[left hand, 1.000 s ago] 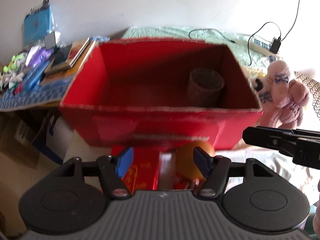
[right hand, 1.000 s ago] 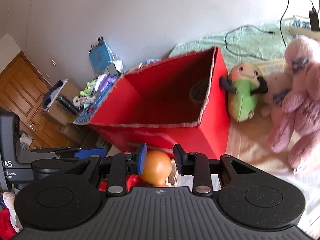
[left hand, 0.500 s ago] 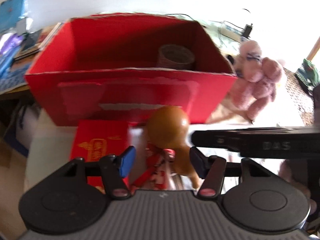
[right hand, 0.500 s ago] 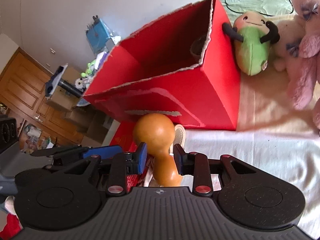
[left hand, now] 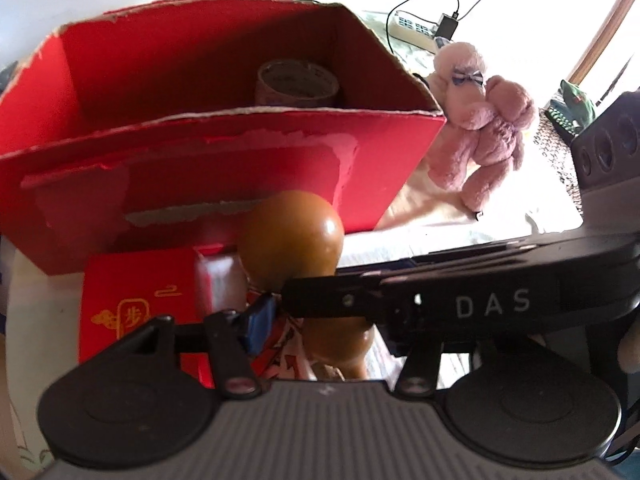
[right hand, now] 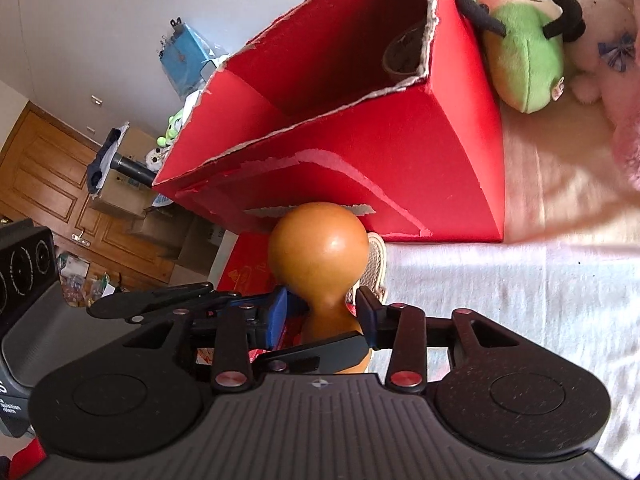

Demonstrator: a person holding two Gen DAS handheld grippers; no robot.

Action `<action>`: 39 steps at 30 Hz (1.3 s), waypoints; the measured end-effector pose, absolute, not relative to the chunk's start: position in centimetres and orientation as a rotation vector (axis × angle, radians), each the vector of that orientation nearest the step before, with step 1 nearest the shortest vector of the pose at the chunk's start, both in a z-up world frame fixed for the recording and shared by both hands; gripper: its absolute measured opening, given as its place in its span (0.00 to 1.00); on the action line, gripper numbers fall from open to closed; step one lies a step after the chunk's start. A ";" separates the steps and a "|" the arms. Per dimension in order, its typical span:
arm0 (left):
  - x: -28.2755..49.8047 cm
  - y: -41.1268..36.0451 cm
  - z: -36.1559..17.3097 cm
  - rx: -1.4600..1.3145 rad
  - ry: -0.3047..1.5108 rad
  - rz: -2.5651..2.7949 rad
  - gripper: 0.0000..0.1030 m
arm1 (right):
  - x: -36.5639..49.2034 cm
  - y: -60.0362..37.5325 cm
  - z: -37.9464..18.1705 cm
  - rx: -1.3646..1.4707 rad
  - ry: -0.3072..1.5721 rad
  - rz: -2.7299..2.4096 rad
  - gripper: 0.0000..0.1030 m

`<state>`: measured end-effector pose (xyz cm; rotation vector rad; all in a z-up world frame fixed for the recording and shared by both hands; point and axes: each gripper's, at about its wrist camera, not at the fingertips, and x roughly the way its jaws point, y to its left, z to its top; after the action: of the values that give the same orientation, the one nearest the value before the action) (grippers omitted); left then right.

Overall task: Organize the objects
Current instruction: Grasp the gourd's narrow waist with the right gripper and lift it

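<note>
Glossy brown hourglass-shaped gourd (right hand: 318,264), centre frame just before torn red cardboard box (right hand: 400,152); right gripper (right hand: 320,314) spread about its waist, likely for boxing; left gripper (left hand: 320,320) crossing, state unclear.

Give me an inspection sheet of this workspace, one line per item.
Surface: pale bed sheet, rumpled, sunlit.
Job's things: brown gourd upright in front of the open red box; a tape roll lies inside the box.
Clutter: flat red packet beside the gourd; pink plush and green plush right of the box.
Grippers: right gripper straddles the gourd's narrow neck, jaws open, contact not clear; left gripper open at the neck too, the right one crossing in front of it.
Cables: power strip with a black cable behind the box.
Surroundings: white wall, wooden door, cluttered shelf with toys.
</note>
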<state>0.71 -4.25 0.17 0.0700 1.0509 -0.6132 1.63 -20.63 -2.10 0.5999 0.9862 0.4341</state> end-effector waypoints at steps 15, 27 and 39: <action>0.2 -4.5 1.0 0.057 1.046 -0.677 0.44 | 1.4 -21.7 -2.3 0.668 0.990 0.409 0.30; -1.7 -7.0 2.1 0.088 1.011 -0.745 0.44 | -1.2 -25.1 -1.6 0.756 0.952 0.362 0.29; -2.6 -9.7 8.5 0.127 0.818 -0.875 0.45 | -3.0 -28.5 3.8 0.787 0.758 0.320 0.29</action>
<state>-2.59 -9.71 8.50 0.1269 0.8185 -0.8752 -2.95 -28.49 3.79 0.7871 0.7584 0.3195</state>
